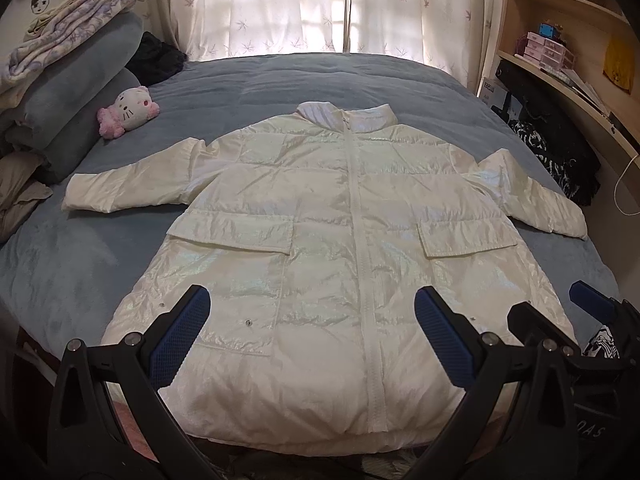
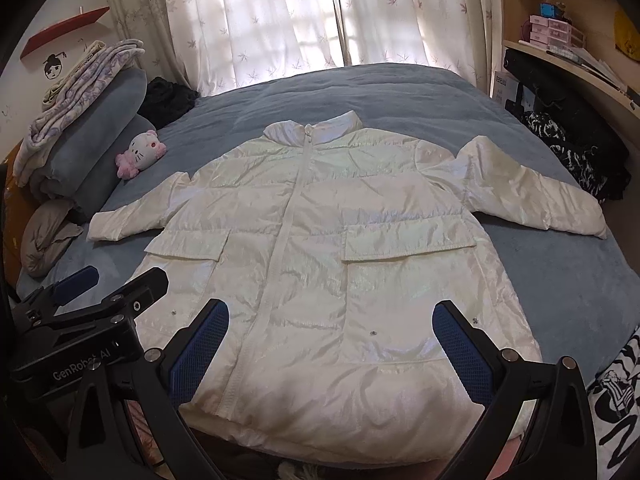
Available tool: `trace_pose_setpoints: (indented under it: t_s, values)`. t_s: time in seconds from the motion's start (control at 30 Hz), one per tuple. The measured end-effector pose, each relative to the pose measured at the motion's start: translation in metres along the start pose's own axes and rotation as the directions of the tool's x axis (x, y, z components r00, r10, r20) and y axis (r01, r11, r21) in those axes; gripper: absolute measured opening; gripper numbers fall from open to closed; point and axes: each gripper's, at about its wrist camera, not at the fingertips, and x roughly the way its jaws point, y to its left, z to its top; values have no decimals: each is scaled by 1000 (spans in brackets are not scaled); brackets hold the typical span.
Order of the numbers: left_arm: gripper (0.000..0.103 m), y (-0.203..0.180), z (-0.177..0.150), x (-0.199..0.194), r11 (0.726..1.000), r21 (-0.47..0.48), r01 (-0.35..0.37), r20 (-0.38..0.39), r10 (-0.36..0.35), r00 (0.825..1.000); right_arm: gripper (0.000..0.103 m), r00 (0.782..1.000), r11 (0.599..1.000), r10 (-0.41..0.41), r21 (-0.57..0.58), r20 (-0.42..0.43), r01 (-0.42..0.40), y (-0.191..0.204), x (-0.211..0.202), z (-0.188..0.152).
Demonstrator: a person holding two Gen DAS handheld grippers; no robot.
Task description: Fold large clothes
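We have the white padded jacket (image 1: 320,248) spread front-up across the middle of the frame, zip closed, collar toward the curtains at the top, hem at the bottom edge just under our tools. Both sleeves lie flat and angled outward: the one at frame left (image 1: 132,184) points toward the pillows, the other (image 2: 532,196) reaches toward the shelves at right. Nothing is folded yet, so we judge the first fold is the step in hand.

Our left gripper (image 1: 310,328) hangs above the hem with its jaws spread wide and nothing between them; the right gripper (image 2: 332,344) is likewise wide open and empty, beside it.

To begin well, we should take one sleeve near the cuff, pinching both layers of the slippery shell, and lay it across the chest, keeping the side seam straight. The puffy filling will likely spring back, so pressing each fold flat matters.

Around the jacket lies the blue bedspread (image 1: 420,92). A pink-and-white plush cat (image 1: 128,110) sits at upper left, well clear.
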Motion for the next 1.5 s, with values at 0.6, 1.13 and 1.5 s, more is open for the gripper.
trace_pose_setpoints:
  t_s: [0.6,1.13,1.5]
  values:
    - [101,-7,-5,-16,999,32,-6,33,4,999,103,1000,999,-14,33,15,14,-10,-17,-8]
    - [101,-8,-3,-12,999,32,-10,23,9,1000,103,1000,999,-19,37,4,19,-14,-11,-6]
    - [101,-8,0,-1,999,33,-6,12,6,1000,103,1000,999,-21,32,3,21,-13,-2,1]
